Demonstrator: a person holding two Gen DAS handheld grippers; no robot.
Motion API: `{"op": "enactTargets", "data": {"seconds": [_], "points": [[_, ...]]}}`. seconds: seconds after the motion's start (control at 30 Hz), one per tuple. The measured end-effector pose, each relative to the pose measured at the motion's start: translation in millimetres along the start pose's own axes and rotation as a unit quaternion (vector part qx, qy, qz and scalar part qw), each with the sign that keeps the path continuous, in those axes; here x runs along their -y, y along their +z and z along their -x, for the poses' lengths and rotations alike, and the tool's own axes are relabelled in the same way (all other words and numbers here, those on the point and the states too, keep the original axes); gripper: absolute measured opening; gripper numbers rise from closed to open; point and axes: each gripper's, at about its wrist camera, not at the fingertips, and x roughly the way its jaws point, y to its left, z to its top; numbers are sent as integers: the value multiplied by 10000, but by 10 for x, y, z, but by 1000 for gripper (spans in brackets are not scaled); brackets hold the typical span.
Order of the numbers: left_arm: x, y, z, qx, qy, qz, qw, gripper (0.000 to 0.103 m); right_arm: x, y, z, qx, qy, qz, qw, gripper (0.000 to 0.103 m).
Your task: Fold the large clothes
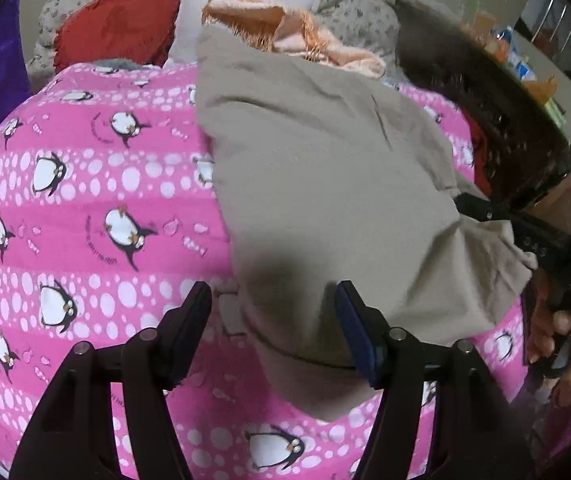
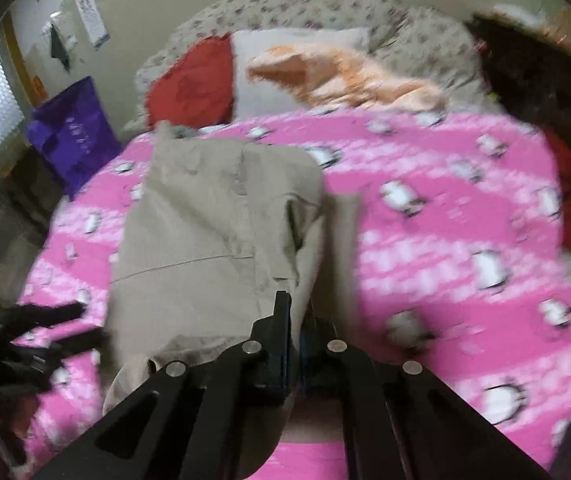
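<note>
A beige garment point(image 1: 325, 184) lies folded over on the pink penguin blanket point(image 1: 85, 208). My left gripper point(image 1: 273, 300) is open, its fingers wide apart over the garment's near left edge, holding nothing. My right gripper point(image 2: 295, 320) is shut on the garment's near edge point(image 2: 309, 280) and lifts it slightly. In the left wrist view the right gripper point(image 1: 485, 208) grips the garment's right corner. In the right wrist view the garment point(image 2: 213, 232) lies left of centre, and the left gripper point(image 2: 73, 320) shows blurred at the far left.
At the head of the bed lie a red cushion point(image 1: 121, 28), a white pillow point(image 1: 221, 4) and an orange fringed cloth point(image 1: 285, 24). A purple bag point(image 2: 73, 132) stands left of the bed. A person's hand point(image 1: 565, 336) holds the right gripper.
</note>
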Motion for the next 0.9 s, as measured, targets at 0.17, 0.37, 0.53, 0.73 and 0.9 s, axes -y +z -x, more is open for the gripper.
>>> {"op": "enactTargets", "data": {"seconds": [0.17, 0.37, 0.53, 0.73, 0.9], "points": [[110, -25, -345, -269, 136, -157, 9994, 65, 365, -105, -325, -344, -444, -488, 9972, 1], [152, -7, -552, -393, 294, -173, 9986, 65, 516, -168, -195, -193, -30, -1141, 9933, 23], [219, -12, -554, -369, 355, -263, 9983, 65, 399, -16, 250, 63, 445, -899, 9949, 52], [83, -52, -416, -356, 213, 113, 9991, 65, 181, 226, -59, -62, 226, -648, 9976, 52], [43, -38, -371, -359, 325, 186, 9987, 65, 53, 419, -486, -189, 500, -554, 9970, 33]]}}
